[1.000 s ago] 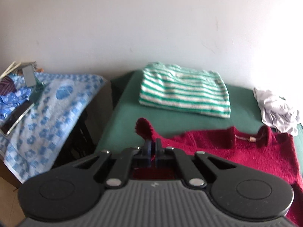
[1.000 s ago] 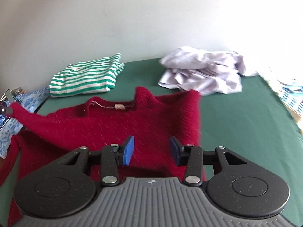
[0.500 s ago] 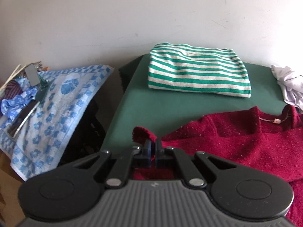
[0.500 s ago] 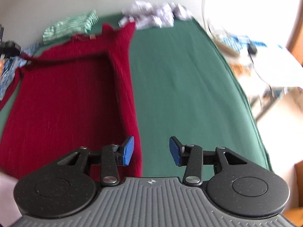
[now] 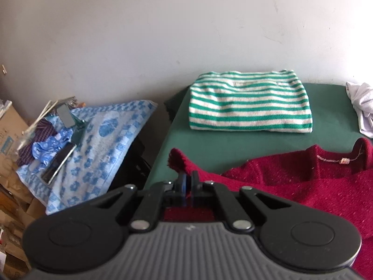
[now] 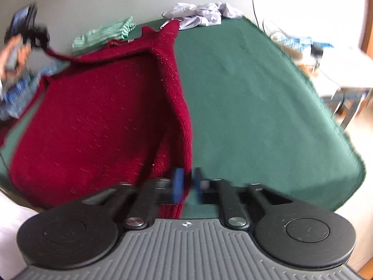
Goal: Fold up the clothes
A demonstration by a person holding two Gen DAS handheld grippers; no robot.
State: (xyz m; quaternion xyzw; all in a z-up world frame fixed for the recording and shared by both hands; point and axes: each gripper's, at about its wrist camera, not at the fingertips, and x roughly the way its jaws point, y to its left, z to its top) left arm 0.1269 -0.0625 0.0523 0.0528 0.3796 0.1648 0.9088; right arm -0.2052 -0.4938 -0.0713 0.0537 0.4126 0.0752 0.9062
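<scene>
Green cloth covers the desk (image 6: 244, 88) we work at, which stands against a pale wall. Our red sweater (image 6: 93, 116) lies spread over the desk's left half, collar towards the wall. One cuff or corner of it (image 5: 179, 161) sticks up just past the left gripper (image 5: 188, 182), whose jaws are pressed together on the red knit. From the right wrist view that same end is lifted off the desk at far left, where the left gripper (image 6: 35, 35) shows as a dark blur.

Along the sweater's right edge a long folded strip runs down to the right gripper (image 6: 187, 182). Its blue pads (image 6: 179, 182) stand a narrow gap apart with the red edge between them; the picture is smeared, so we cannot tell whether they truly pinch it.

Beyond the sweater, near the wall, sits a folded green-striped garment (image 5: 249, 102), and to its right a crumpled white garment (image 6: 200, 16). Left of the desk a blue patterned towel (image 5: 100, 144) drapes over something lower, with small clutter on it.
</scene>
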